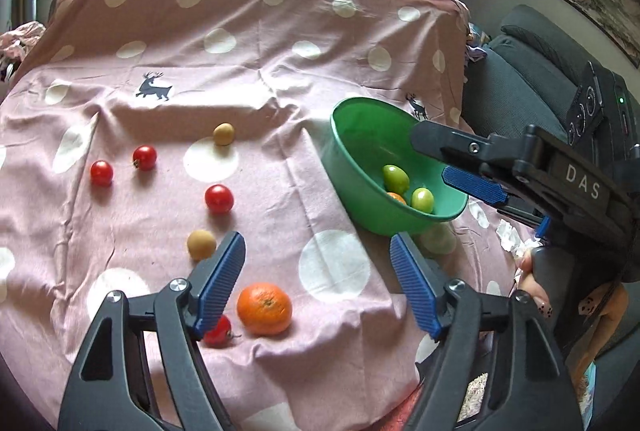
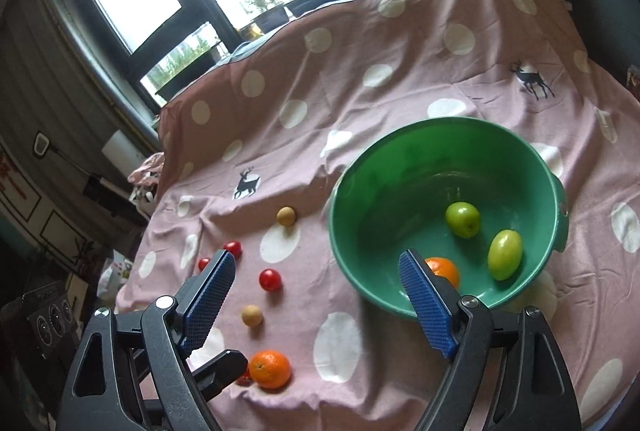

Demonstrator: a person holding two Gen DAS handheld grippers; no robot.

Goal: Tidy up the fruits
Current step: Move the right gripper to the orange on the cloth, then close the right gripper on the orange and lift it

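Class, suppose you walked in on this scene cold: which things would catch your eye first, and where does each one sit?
The green bowl stands out first, on the right of the pink spotted cloth, with two green fruits and an orange inside. Next comes the loose orange near the front edge, with red tomatoes and small tan fruits scattered to the bowl's left. In the foreground the left gripper and right gripper stand open and empty.

Both views ride on hand-held tools and look forward and down over a pink spotted cloth (image 1: 280,79) toward windows at the top of frame. The left wrist view sits back, with the green bowl (image 1: 360,167) at right of centre. The right wrist view hangs close above that bowl (image 2: 360,215), at right. Both show the orange (image 1: 264,308) (image 2: 270,368) low in frame.
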